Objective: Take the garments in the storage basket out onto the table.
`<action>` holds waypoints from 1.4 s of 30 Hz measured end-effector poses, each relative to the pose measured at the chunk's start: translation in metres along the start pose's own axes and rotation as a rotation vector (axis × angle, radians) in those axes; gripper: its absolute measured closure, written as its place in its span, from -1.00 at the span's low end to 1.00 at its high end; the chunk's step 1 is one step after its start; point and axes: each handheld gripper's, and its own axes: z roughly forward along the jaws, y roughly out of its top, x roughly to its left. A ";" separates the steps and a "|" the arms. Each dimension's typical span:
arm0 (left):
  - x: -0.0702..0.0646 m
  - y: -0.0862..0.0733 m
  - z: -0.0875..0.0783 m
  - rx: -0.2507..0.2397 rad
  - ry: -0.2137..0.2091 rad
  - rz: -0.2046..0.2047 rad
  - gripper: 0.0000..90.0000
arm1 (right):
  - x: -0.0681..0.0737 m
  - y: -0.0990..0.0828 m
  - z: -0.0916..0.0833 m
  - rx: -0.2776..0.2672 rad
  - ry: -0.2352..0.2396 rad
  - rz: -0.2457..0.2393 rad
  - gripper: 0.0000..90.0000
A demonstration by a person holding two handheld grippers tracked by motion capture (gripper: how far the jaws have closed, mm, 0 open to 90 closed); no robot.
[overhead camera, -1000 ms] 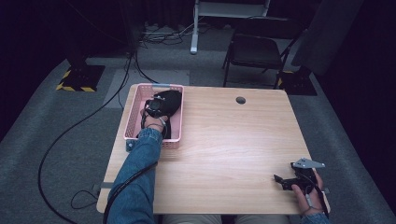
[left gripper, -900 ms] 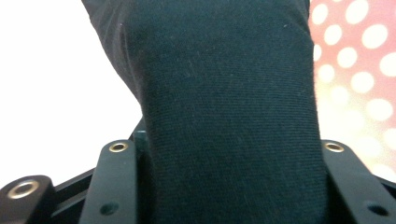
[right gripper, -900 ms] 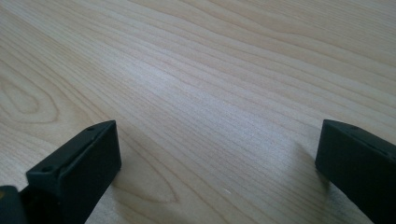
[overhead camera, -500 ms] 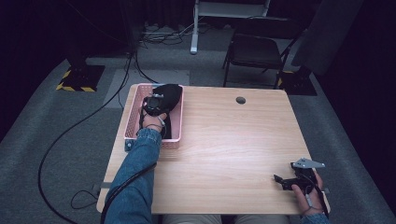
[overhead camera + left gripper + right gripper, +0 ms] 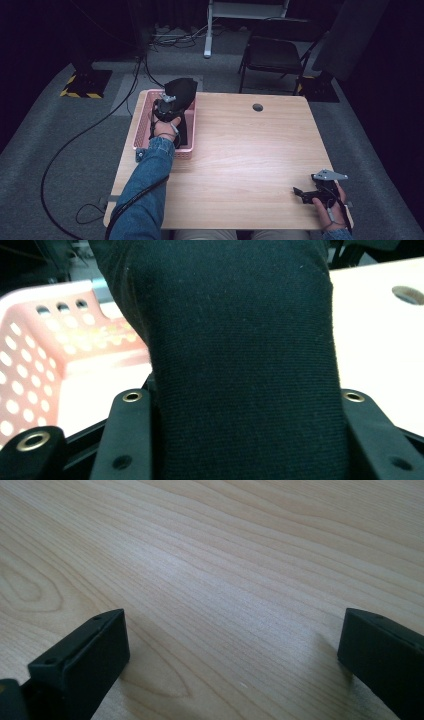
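Left tongs [image 5: 167,106] clenched on a bunched black knit cloth [image 5: 181,92], held above the pink perforated plastic basket [image 5: 142,125] at the desk's [image 5: 250,150] left edge. The left gripper view shows the cloth [image 5: 240,360] pinched between both jaws. Right tongs [image 5: 305,192] released, resting on bare wood.

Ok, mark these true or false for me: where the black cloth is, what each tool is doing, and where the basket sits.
1. The left tool is shut on the black cloth. True.
2. The right tool grips a cloth. False: its jaws stand open over bare table.
3. The pink basket sits at the table's left edge. True.
4. The cloth lies flat on the table. False: it is held above the basket.
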 end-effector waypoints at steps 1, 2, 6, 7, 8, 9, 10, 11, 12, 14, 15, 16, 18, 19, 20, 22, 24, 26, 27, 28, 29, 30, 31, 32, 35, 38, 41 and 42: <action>0.000 0.000 0.000 0.000 0.000 0.000 0.12 | 0.000 0.000 0.000 0.000 0.000 0.000 -1.00; -0.003 0.004 -0.004 -0.026 -0.003 -0.005 0.12 | 0.000 0.000 0.000 0.000 0.000 0.000 -1.00; -0.009 0.010 -0.011 -0.059 -0.003 -0.009 0.12 | 0.000 0.000 0.000 0.000 0.000 0.000 -1.00; -0.012 0.013 -0.013 -0.072 -0.006 -0.002 0.12 | 0.000 0.000 0.000 0.000 0.000 0.000 -1.00; -0.015 0.015 -0.015 -0.083 -0.010 0.002 0.12 | 0.000 0.000 0.000 0.000 0.000 0.000 -1.00; -0.018 0.016 -0.017 -0.094 -0.013 0.006 0.12 | 0.000 0.000 0.000 0.000 0.000 0.000 -1.00; -0.020 0.018 -0.019 -0.102 -0.017 0.011 0.12 | 0.000 0.000 0.000 0.000 0.000 0.000 -1.00; -0.023 0.020 -0.020 -0.106 -0.020 0.014 0.12 | 0.000 0.000 0.000 0.000 0.000 0.000 -1.00; -0.026 0.022 -0.022 -0.117 -0.026 0.021 0.12 | 0.000 0.000 0.000 0.000 0.000 0.000 -1.00; -0.031 0.025 -0.025 -0.131 -0.031 0.026 0.11 | 0.000 0.000 0.000 0.000 -0.001 -0.001 -1.00; -0.031 0.025 -0.025 -0.131 -0.031 0.026 0.11 | 0.000 0.000 0.000 0.000 -0.001 -0.001 -1.00; -0.036 0.028 -0.028 -0.143 -0.037 0.025 0.11 | 0.000 0.000 0.000 0.000 0.000 -0.001 -1.00; -0.040 0.030 -0.029 -0.154 -0.043 0.022 0.11 | 0.000 0.000 0.000 0.000 0.001 -0.003 -1.00; -0.043 0.031 -0.030 -0.157 -0.047 0.025 0.11 | 0.000 0.000 0.000 0.000 0.001 -0.004 -1.00; -0.045 0.033 -0.031 -0.162 -0.053 0.028 0.11 | 0.000 0.000 0.000 0.000 0.001 -0.004 -1.00; -0.052 0.036 -0.034 -0.172 -0.064 0.035 0.11 | 0.000 0.000 0.000 0.000 0.002 -0.004 -1.00; -0.058 0.038 -0.036 -0.183 -0.075 0.042 0.11 | 0.000 0.000 0.000 -0.001 0.003 -0.005 -1.00; -0.060 0.039 -0.037 -0.188 -0.079 0.044 0.11 | 0.001 0.000 0.000 -0.001 0.004 -0.005 -1.00; -0.063 0.041 -0.038 -0.193 -0.083 0.047 0.11 | 0.001 0.000 0.000 -0.001 0.004 -0.005 -1.00; -0.066 0.042 -0.038 -0.199 -0.089 0.047 0.11 | 0.001 0.000 0.000 -0.001 0.005 -0.005 -1.00; -0.070 0.043 -0.038 -0.203 -0.094 0.051 0.11 | 0.001 0.000 0.000 -0.001 0.005 -0.005 -1.00; -0.072 0.044 -0.038 -0.208 -0.098 0.053 0.10 | 0.001 0.000 0.000 -0.001 0.005 -0.006 -1.00; -0.075 0.044 -0.039 -0.212 -0.102 0.058 0.10 | 0.001 0.000 0.000 -0.001 0.005 -0.006 -1.00; -0.078 0.045 -0.039 -0.218 -0.110 0.062 0.10 | 0.001 0.000 0.000 -0.001 0.006 -0.006 -1.00; -0.085 0.047 -0.039 -0.231 -0.122 0.056 0.10 | 0.001 0.000 0.000 -0.001 0.006 -0.006 -1.00; -0.095 0.048 -0.038 -0.250 -0.135 0.062 0.10 | 0.001 0.000 0.000 -0.001 0.007 -0.007 -1.00; -0.100 0.049 -0.038 -0.257 -0.146 0.060 0.10 | 0.001 0.000 0.000 -0.001 0.008 -0.008 -1.00; -0.102 0.049 -0.038 -0.258 -0.150 0.062 0.10 | 0.001 0.000 0.000 -0.001 0.008 -0.008 -1.00</action>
